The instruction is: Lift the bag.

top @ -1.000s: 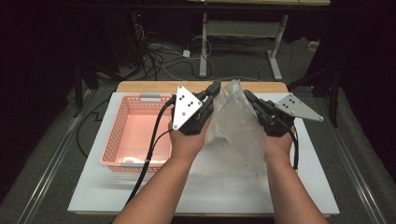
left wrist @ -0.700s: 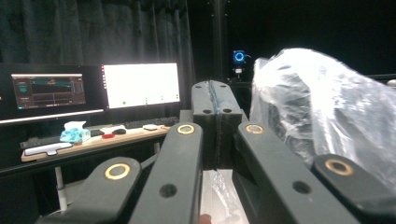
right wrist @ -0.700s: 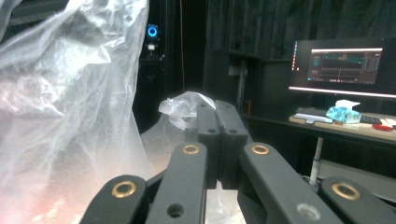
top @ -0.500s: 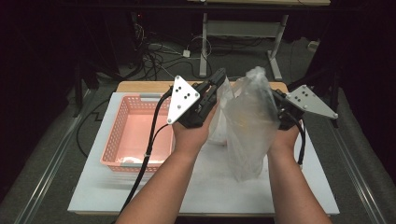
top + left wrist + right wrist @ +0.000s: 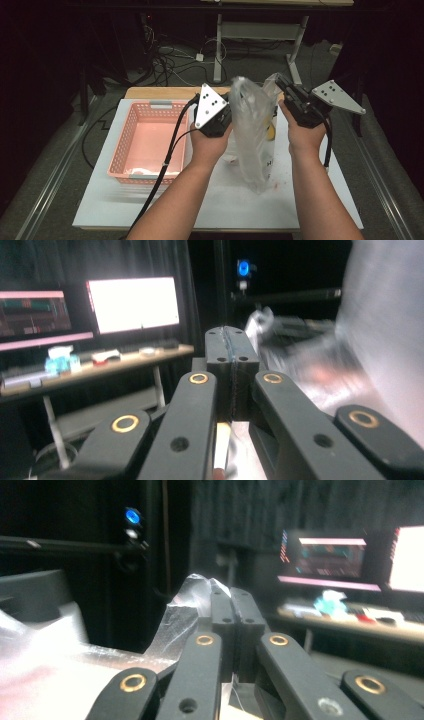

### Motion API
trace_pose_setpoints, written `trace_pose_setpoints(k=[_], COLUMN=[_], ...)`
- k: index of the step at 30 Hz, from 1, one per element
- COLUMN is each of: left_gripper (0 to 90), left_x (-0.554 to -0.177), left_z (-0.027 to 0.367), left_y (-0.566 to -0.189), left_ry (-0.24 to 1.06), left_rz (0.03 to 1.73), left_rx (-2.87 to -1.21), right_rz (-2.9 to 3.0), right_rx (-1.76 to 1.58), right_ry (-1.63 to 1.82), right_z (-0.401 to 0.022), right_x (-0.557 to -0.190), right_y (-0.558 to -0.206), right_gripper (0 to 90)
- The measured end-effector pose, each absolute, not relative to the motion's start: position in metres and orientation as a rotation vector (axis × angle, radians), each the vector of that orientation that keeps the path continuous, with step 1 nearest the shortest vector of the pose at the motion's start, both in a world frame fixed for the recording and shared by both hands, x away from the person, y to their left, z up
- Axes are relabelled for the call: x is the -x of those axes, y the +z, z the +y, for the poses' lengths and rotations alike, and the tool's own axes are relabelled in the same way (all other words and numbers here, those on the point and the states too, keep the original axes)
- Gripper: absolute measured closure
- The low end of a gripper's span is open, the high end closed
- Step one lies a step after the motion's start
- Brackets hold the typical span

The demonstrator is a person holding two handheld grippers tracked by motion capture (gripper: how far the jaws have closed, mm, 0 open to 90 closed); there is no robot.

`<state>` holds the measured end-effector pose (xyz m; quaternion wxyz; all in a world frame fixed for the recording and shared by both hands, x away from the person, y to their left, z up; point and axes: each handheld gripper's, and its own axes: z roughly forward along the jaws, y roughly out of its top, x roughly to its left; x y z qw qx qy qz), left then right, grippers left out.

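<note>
Seen from above a white table (image 5: 120, 210): pink basket (image 5: 145, 145) at left, empty-looking, standing on the table. Just right of it, a clear plastic bag (image 5: 252, 135) lifted upright over the table's middle, its top edge stretched between two hand-held tongs, its bottom just above the table or brushing it.

Risks, as a judgement: thin film slipping out of either pinch if the hands pull apart too hard, or tearing at the pinched corners; bag sagging shut if the hands drift together; something yellow (image 5: 270, 131) behind or inside the bag, possibly a banana though blurred, tipping out or getting knocked.

Left gripper (image 5: 224, 114): jaws pressed fully together, apparently pinching the bag's left edge; a thin sliver of film seems caught between the pads in the left gripper view.

Right gripper (image 5: 281, 86): jaws likewise closed tight, crumpled clear plastic gathered at the tips in the right gripper view.
</note>
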<state>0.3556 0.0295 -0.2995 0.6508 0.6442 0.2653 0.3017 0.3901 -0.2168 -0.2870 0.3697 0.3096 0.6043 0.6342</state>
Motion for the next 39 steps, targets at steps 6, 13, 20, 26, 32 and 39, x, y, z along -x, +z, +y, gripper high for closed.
trace_pose_setpoints(k=[6, 13, 20, 26, 32, 39], left_gripper=[77.6, 34.5, 15.7, 79.0, 88.4, 88.3], left_x=[-0.348, -0.314, -0.313, -0.332, -0.338, -0.357], left_z=[0.046, 0.059, 0.012, -0.01, 0.024, 0.063], left_y=[-0.334, -0.358, -0.422, -0.416, -0.345, -0.273], left_ry=[0.655, 0.631, 0.388, 0.387, 0.576, 0.743], left_rz=[0.676, 0.697, 0.692, 0.626, 0.597, 0.629], left_rx=[-1.505, -1.528, -1.786, -1.733, -1.572, -1.419], right_rz=[1.556, 1.548, 1.555, 1.583, 1.578, 1.576], right_rx=[-0.885, -0.888, -0.875, -0.857, -0.864, -0.85], right_ry=[1.561, 1.531, 1.533, 1.519, 1.527, 1.533], right_z=[-0.237, -0.249, -0.246, -0.242, -0.243, -0.235], right_x=[-0.404, -0.399, -0.396, -0.394, -0.395, -0.398], right_y=[-0.3, -0.303, -0.303, -0.303, -0.304, -0.298], right_gripper=[90.0, 90.0, 90.0, 90.0, 90.0, 90.0])
